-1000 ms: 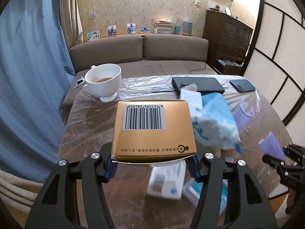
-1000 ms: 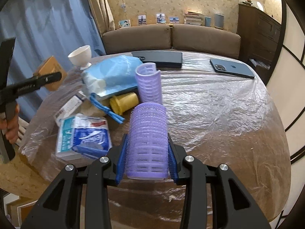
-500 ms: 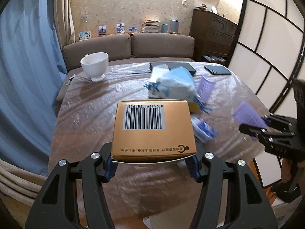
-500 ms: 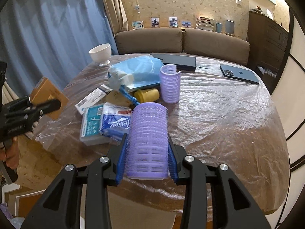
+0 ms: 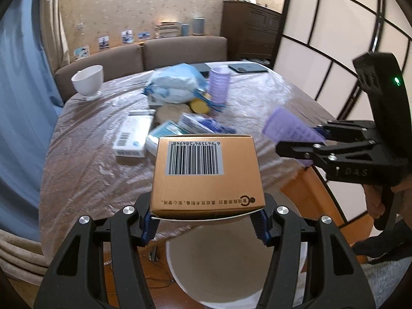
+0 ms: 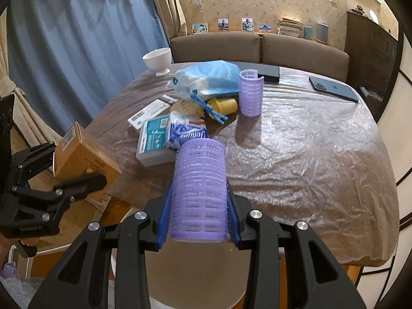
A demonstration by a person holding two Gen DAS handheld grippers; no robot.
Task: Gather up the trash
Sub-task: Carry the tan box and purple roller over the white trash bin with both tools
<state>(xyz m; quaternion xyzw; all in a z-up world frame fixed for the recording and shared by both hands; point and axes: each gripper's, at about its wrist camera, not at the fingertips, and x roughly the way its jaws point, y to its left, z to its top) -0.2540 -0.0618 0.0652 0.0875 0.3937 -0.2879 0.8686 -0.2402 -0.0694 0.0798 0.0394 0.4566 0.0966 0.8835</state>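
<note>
Closest thing in the left wrist view is the left gripper (image 5: 206, 221), jaws clamped on the bottom end of an orange-brown carton (image 5: 207, 172) with the barcode face up. It hangs past the desk edge, right over a white bin (image 5: 224, 265) on the floor. Looks like a light, stiff cardboard box, probably empty, so pinching the two side walls near one end is fine; squeeze harder and I'd guess the walls just cave in.

The right gripper (image 6: 198, 221) has its jaws closed tight on a purple hair roller (image 6: 199, 188), held lengthwise across its round sides, also just off the desk edge above the pale bin (image 6: 195, 273). The roller should weigh next to nothing, its bristly surface helps the pads bite, and the hollow mesh tube will flex a bit but spring back.

Further out on the plastic-covered desk (image 6: 309, 159) there's still a pile: a tissue pack (image 6: 186, 131) lying on a teal-and-white box (image 6: 152, 139), a white medicine box (image 6: 152, 110), a yellow cap (image 6: 222, 105), a blue plastic bag (image 6: 208, 79) (soft and crinkly, grab a bunched bit), and a second purple roller (image 6: 250, 92) standing upright.

Beyond that are a white cup (image 6: 157, 58), a dark laptop (image 6: 267, 73) and a phone (image 6: 332, 87), which I'd say aren't trash. Sofa (image 6: 257, 46) at the back.
</note>
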